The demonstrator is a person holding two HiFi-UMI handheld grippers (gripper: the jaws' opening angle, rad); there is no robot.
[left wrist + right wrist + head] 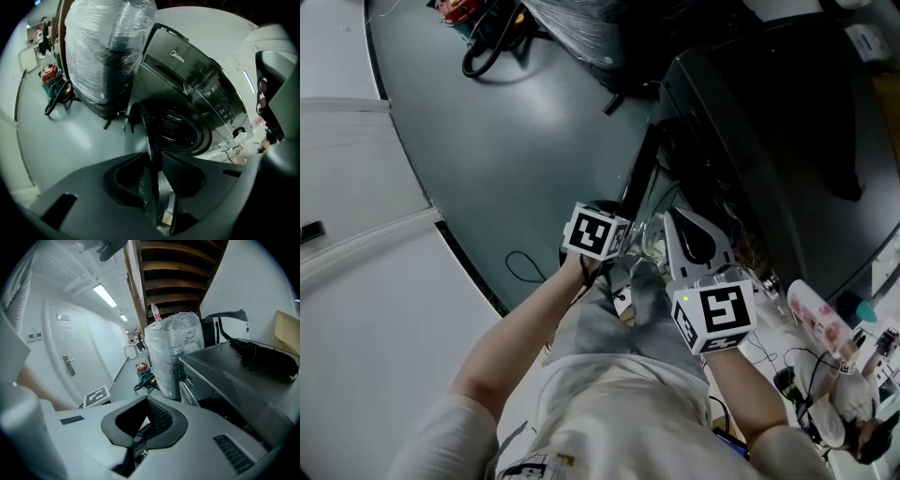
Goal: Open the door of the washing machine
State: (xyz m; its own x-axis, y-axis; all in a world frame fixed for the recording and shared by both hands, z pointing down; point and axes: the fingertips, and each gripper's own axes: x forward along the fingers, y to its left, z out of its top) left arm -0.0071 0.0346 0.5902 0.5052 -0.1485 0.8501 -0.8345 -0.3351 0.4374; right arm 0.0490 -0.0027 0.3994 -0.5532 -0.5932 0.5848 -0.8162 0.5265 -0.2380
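Observation:
The dark washing machine (187,61) stands with its round door (145,126) swung out, edge-on in the left gripper view, so the drum opening (176,126) is bare. My left gripper (157,173) is shut on the door's rim, which runs between its two pads. From the head view the left gripper (637,239) sits at the door's edge (639,173), beside the machine (769,122). My right gripper (689,234) hovers close beside it, near the machine's front. In the right gripper view the right gripper (143,425) stands slightly open with nothing between its fingers.
A tall plastic-wrapped bundle (103,51) stands left of the machine, with a red tool and black hose (51,77) on the floor behind it. A dark cloth (262,357) lies on the machine's top. A loose cable (520,267) lies on the floor. A white door (70,362) is far left.

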